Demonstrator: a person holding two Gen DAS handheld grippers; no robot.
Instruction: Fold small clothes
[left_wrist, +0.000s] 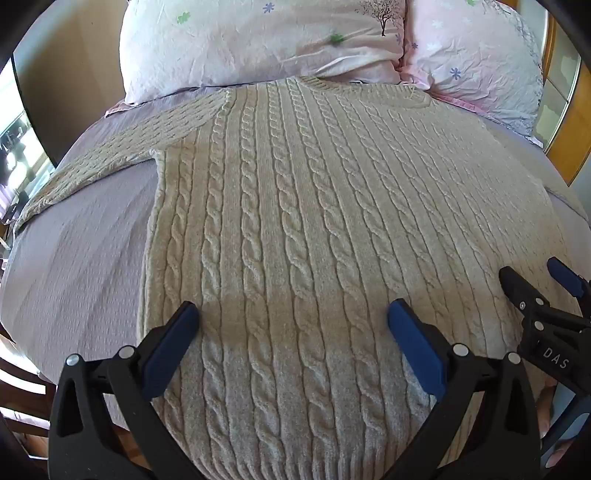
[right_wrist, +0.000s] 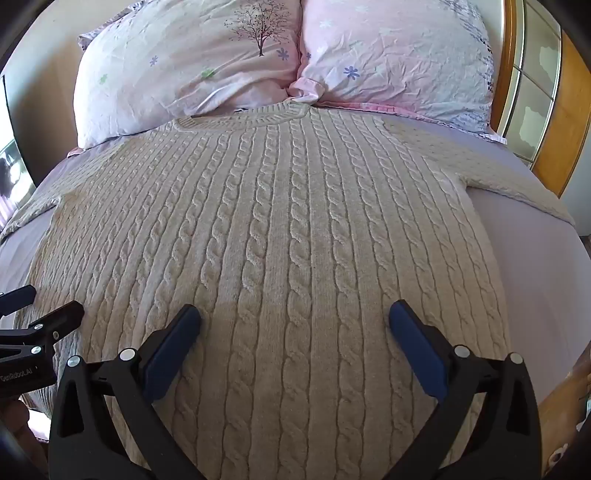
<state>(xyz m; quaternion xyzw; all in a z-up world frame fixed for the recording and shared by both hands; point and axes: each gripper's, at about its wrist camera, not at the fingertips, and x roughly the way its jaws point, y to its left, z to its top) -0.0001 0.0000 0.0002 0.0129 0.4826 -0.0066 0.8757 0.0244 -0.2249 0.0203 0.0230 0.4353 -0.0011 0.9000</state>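
Observation:
A cream cable-knit sweater (left_wrist: 295, 206) lies flat and spread out on the bed, collar towards the pillows; it also shows in the right wrist view (right_wrist: 280, 229). Its left sleeve (left_wrist: 96, 162) stretches out to the left and its right sleeve (right_wrist: 517, 184) to the right. My left gripper (left_wrist: 293, 314) is open and empty, over the lower left part of the sweater body near the hem. My right gripper (right_wrist: 295, 314) is open and empty over the lower right part. Each gripper shows at the edge of the other's view: the right one (left_wrist: 535, 273), the left one (right_wrist: 40, 299).
The bed has a lilac sheet (left_wrist: 74, 258). Two pink flowered pillows (right_wrist: 184, 74) (right_wrist: 399, 62) lie at the head. A wooden headboard frame (right_wrist: 554, 129) stands at the right. A window (left_wrist: 14, 147) is at the left.

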